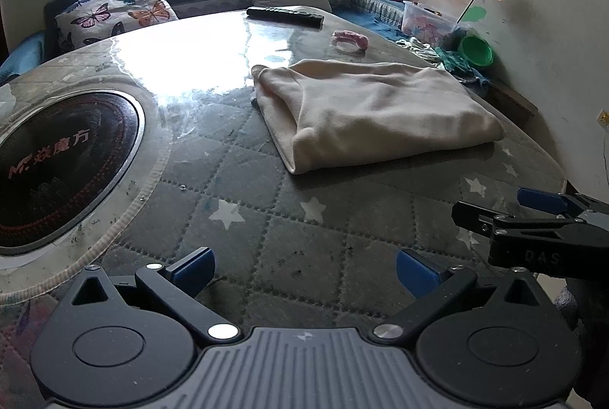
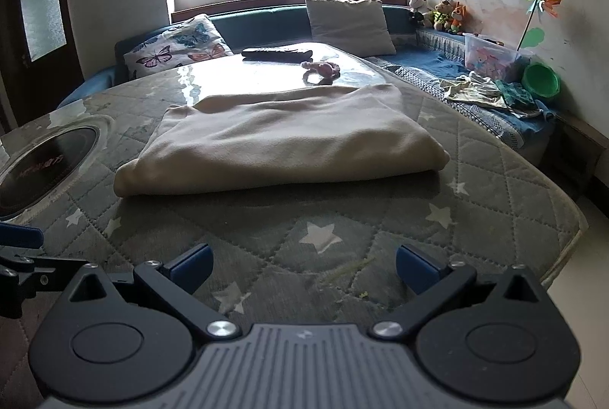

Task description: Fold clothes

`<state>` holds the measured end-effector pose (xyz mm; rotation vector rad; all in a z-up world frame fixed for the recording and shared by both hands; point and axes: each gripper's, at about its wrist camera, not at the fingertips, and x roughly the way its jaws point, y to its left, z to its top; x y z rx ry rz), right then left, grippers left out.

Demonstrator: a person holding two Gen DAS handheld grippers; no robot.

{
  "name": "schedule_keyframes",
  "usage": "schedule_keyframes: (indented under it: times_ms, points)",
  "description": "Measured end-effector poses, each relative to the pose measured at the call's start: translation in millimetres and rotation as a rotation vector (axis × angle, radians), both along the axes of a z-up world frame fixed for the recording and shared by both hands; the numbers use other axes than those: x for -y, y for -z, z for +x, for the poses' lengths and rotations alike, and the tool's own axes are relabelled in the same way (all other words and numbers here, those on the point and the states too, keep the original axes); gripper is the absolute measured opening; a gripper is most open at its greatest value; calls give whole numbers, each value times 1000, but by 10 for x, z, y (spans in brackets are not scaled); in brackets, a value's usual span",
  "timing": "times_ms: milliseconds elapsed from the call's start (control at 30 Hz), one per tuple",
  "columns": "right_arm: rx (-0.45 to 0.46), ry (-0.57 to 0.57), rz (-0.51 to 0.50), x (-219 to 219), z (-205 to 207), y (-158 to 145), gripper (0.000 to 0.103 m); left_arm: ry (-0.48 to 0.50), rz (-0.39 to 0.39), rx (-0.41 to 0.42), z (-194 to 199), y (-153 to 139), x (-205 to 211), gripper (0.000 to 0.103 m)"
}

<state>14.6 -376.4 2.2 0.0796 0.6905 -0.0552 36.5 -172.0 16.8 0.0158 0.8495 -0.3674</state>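
Two grippers sit nearest us, low over the quilted, star-patterned surface: our left gripper and our right gripper each have their jaws spread wide, with nothing between them. Beyond them, well apart from both, we see the cream garment lying folded into a thick rectangle on the surface. A round black cooktop is set into the surface to its left. Farther back lie a pink toy and a dark remote, then a butterfly pillow on the sofa.
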Motion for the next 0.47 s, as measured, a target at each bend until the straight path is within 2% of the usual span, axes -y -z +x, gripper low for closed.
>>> schedule_keyframes:
  times_ms: [467]
  points:
    - [3, -5, 0, -35, -37, -26, 103, 2, -12, 1, -45, -11, 4, 103]
